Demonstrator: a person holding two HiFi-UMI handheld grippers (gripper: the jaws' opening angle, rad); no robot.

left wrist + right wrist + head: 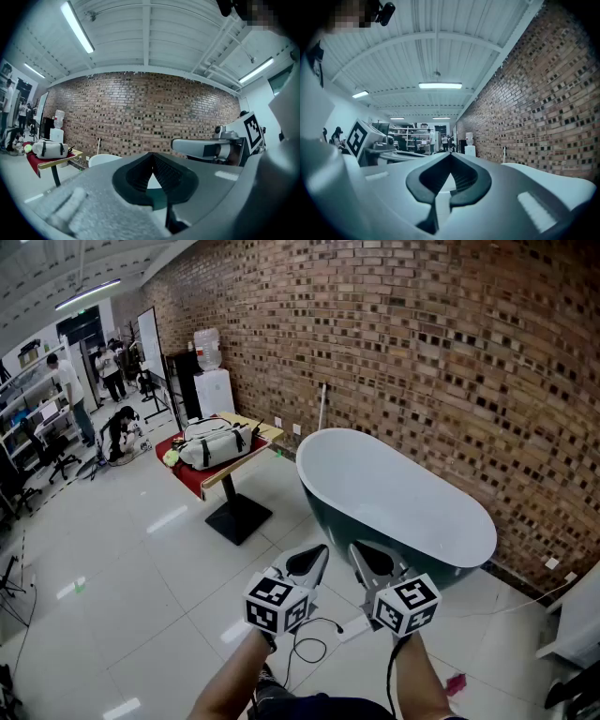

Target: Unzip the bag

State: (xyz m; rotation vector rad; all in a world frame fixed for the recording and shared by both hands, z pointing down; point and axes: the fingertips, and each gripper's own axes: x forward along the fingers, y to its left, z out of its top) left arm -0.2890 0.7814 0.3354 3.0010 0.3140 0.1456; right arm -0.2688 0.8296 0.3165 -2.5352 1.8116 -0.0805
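— Where is the bag [217, 442] relative to the fingers?

— Well apart from them. It's white with dark straps and lies across the middle of the surface [246, 461]. That is far off over the tiled floor [141, 559], up and left of both grippers in the head view. In the left gripper view it shows small at the far left.

— And the fingers themselves?

— The left gripper [152, 154] has its fingers pressed together with nothing between them. The right gripper [450, 157] is the same: tips closed, nothing held. The two grippers sit side by side, held level out in front of the person.

— What about the surface?

— A red cloth [186, 474] covers most of it, and bare wood shows along its right edge. A yellow-green ball [171, 457] sits near the left edge, just beside the bag.

— The room?

— A brick wall [422, 352] runs along the right side. A white bathtub [394, 493] stands near it, just beyond the grippers. A water dispenser [212, 381] stands behind the surface, and people [112, 371] are in the far left corner.
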